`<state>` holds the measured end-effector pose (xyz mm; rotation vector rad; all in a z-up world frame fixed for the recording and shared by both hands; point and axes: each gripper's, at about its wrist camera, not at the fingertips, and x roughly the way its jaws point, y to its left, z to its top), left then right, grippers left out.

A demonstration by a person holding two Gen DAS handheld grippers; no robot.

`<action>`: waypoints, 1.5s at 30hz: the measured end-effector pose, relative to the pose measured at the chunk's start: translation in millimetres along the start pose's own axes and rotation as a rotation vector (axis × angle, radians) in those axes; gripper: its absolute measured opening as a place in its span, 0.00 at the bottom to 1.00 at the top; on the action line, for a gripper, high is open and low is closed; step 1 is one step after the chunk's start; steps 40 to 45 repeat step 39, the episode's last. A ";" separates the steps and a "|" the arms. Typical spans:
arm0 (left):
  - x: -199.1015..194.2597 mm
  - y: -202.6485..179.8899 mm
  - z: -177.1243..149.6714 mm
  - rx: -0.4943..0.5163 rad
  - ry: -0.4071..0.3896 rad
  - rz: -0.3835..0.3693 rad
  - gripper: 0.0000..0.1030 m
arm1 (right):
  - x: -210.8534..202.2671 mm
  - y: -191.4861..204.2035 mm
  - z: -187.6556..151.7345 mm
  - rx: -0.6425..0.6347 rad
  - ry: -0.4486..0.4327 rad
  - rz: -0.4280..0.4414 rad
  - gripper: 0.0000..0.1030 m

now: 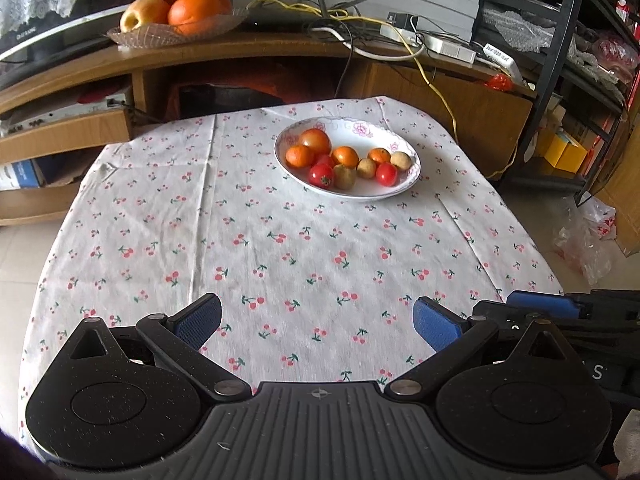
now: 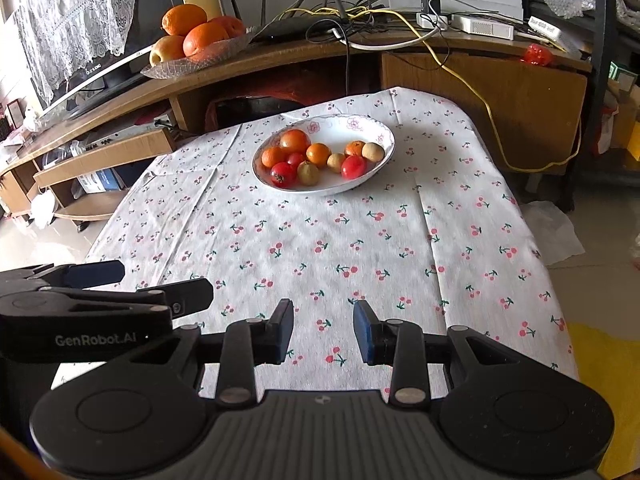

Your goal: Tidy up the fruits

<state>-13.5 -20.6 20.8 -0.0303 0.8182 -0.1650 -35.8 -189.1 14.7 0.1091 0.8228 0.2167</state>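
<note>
Your left hand-held gripper hung low over the near edge of the counter, its blue ribbed pads spread wide with nothing between them. Your right hand-held gripper stood with a much narrower gap between its pads, also empty.

Only the left wrist view showed the black metal shelving rack at the upper right of the frame and the crumpled clear plastic bag on the floor at the right edge. Only the right wrist view showed the white lace curtain at the upper left, a yellow patch at the lower right corner, and the left tool seen from the side at the left edge, lettered "GenRobot.AI".

The white, shallow, oval ceramic dish with pink flower print sat toward the far side of the counter, slightly right of centre in the left view. It held the small fruits: glossy red tomatoes, round orange tangerines and dull tan longan-like balls, packed touching one another. A clear patterned glass dish of large oranges and a yellow apple stood on the curved wooden TV cabinet behind, among tangled cables.

The cloth was soft, creased white fabric with red cherries. Wide bare cloth lay between both tools and the dish; the counter's rounded edges dropped to tiled floor on both sides.
</note>
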 end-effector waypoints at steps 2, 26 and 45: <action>0.0 0.0 -0.8 0.001 0.003 0.001 1.00 | 0.0 0.5 -1.2 -0.001 0.003 -0.002 0.32; -4.7 -4.1 -2.6 0.018 -0.010 0.034 1.00 | 1.9 0.3 -3.1 0.000 0.009 -0.002 0.32; -3.3 -4.9 -3.2 0.029 -0.016 0.049 1.00 | 3.1 1.2 -3.9 -0.001 0.012 0.002 0.32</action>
